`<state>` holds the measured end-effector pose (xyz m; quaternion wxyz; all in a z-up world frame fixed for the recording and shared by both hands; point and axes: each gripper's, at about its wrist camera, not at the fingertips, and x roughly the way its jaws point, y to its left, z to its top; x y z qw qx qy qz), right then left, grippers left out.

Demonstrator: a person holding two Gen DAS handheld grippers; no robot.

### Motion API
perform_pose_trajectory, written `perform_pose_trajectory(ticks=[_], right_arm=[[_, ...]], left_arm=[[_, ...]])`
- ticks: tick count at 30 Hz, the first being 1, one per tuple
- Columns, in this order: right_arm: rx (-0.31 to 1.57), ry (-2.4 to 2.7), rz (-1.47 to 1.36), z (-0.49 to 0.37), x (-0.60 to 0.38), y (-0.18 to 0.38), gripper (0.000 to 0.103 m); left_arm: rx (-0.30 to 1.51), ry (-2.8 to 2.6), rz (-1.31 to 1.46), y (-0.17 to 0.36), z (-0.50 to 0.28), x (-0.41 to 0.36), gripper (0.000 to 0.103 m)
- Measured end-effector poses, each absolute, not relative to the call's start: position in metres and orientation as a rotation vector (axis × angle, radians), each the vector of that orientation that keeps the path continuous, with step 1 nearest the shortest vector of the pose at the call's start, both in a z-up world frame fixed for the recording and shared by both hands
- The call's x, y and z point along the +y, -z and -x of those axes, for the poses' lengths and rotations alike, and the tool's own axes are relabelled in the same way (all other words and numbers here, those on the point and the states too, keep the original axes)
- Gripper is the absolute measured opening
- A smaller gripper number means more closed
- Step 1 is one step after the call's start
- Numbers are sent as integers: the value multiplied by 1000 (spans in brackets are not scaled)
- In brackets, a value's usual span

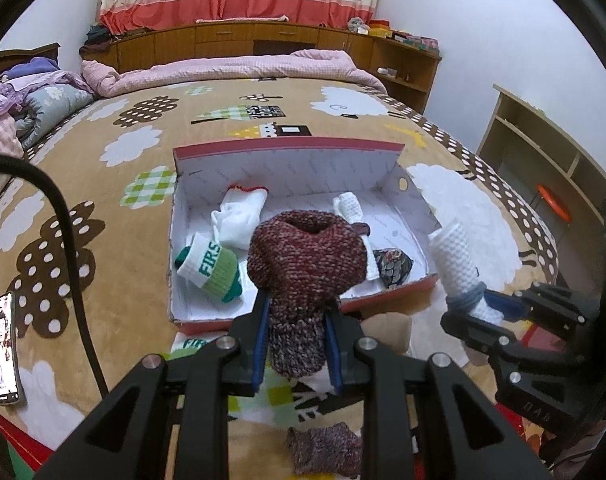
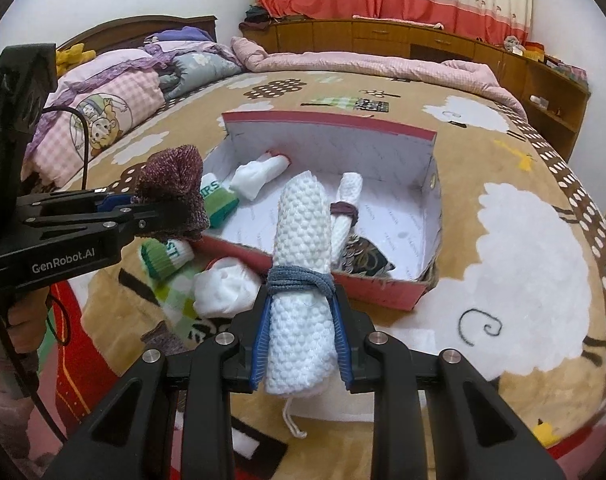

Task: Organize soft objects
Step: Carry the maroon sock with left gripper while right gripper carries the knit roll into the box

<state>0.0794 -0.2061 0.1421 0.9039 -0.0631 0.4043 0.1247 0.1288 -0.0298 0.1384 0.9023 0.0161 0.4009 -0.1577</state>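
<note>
Left gripper (image 1: 297,344) clamps the knitted sock (image 1: 303,256), right gripper (image 2: 301,344) the rolled towel (image 2: 301,248); clear the box (image 2: 383,292) wall before dropping.

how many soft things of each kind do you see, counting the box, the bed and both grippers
rolled white towels: 2
green and white socks: 2
white gloves: 2
maroon knit pieces: 2
dark patterned cloth: 1
total: 9

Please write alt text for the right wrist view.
The right gripper clamps a rolled white waffle-weave towel tied with grey cord above a patterned bed, before an open red cardboard box holding socks and another roll. At left, the left gripper holds a maroon knitted sock.
</note>
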Motion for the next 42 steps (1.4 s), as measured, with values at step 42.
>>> perform_pose_trajectory(ticks=[42], right_arm=[[820,-185,112,-149,-237,-147,29]], left_arm=[[902,311,-81,-95,-194,-60,25]])
